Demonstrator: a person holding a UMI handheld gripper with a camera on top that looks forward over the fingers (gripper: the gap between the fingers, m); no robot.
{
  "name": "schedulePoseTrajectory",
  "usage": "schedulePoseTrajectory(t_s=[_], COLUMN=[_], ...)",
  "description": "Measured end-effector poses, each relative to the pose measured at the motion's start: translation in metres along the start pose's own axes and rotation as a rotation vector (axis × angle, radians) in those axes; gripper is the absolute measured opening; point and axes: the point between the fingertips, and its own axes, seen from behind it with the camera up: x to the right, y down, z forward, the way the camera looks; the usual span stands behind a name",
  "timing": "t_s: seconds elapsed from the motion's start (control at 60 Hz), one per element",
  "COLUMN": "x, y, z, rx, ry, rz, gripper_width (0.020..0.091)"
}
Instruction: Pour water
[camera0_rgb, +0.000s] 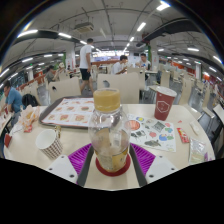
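Squarely in claw (111, 160): ribbed clear bottle (109, 135)

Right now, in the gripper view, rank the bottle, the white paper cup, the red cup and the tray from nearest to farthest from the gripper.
1. Bottle, between the fingers of the gripper, yellow cap up.
2. White paper cup, just ahead, to the left.
3. Tray and red cup, both beyond the bottle, tray left and cup right; too close to call.

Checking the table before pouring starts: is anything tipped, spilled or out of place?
Nothing stands out. The capped bottle stands upright between the fingers of the hand-held gripper; the red cup and the paper cup are upright, and no spill shows on the table.
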Motion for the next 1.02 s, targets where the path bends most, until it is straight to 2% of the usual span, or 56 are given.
schedulePoseTrajectory(t_s=[0.05,0.067,0.133,0.333,0.6,0.8,1.017], x=[0.001,0.003,0.004,-0.014,-0.070,-0.094,-0.093], y=[0.005,0.006,0.005,0.012,0.020,0.021,0.023], z=[-0.008,-0.012,-0.030,-0.115,-0.233,-0.272,-0.285], rx=[-0.030,-0.036,-0.049,-0.125,-0.162,-0.149,-0.135], ry=[0.016,0.029,0.058,0.111,0.126,0.114,0.139], rz=[-0.005,-0.009,-0.024,-0.014,-0.017,-0.007,-0.065], gripper_width=[0.0850,0.0861,0.0840,0.0851,0.0852,0.0851,0.0849])
